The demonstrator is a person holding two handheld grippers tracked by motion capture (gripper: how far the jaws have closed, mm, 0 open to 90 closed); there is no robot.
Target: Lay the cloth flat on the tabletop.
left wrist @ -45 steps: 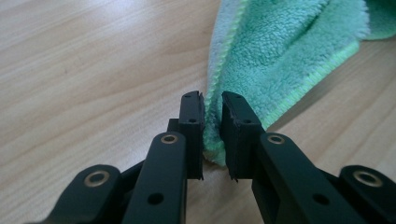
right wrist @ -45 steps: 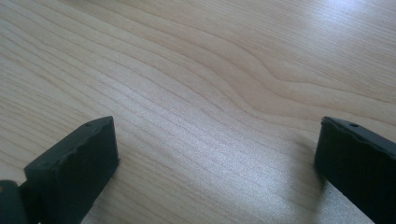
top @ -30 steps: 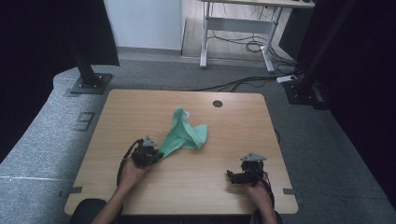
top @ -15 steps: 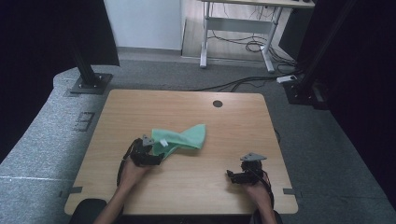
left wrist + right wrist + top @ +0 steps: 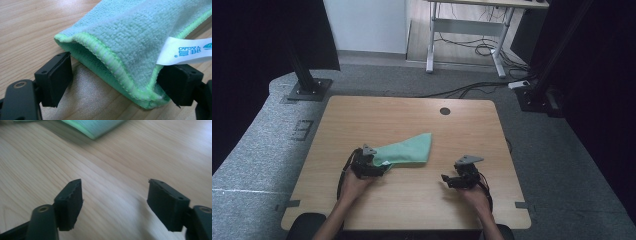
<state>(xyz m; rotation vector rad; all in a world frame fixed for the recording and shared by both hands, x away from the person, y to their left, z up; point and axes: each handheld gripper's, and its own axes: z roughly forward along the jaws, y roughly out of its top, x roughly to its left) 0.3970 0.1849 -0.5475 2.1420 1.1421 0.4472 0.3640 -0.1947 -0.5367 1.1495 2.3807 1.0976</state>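
A light green microfibre cloth point(image 5: 409, 150) lies folded on the wooden table point(image 5: 412, 115), tapering toward its left end. My left gripper point(image 5: 384, 167) sits at that end, open. In the left gripper view the cloth's hemmed corner point(image 5: 140, 37) and its white label point(image 5: 185, 50) lie between the jaws of the gripper point(image 5: 117, 72). The left pad stands apart from the cloth. These jaws have just been opening. My right gripper point(image 5: 446, 179) hovers low over bare wood to the right of the cloth. Its jaws point(image 5: 115, 192) have just been closing with nothing between them. The cloth's edge point(image 5: 95, 126) lies beyond them.
A dark round hole point(image 5: 444, 110) sits near the table's far edge. Black stand bases rest on the grey carpet at the far left point(image 5: 307, 90) and far right point(image 5: 537, 97). A white desk frame point(image 5: 467, 35) with cables stands behind the table.
The cloth, held up in a peak by my left gripper a second ago, has come down flat and folded, and the gripper has let it go. My right gripper shifted a little left.
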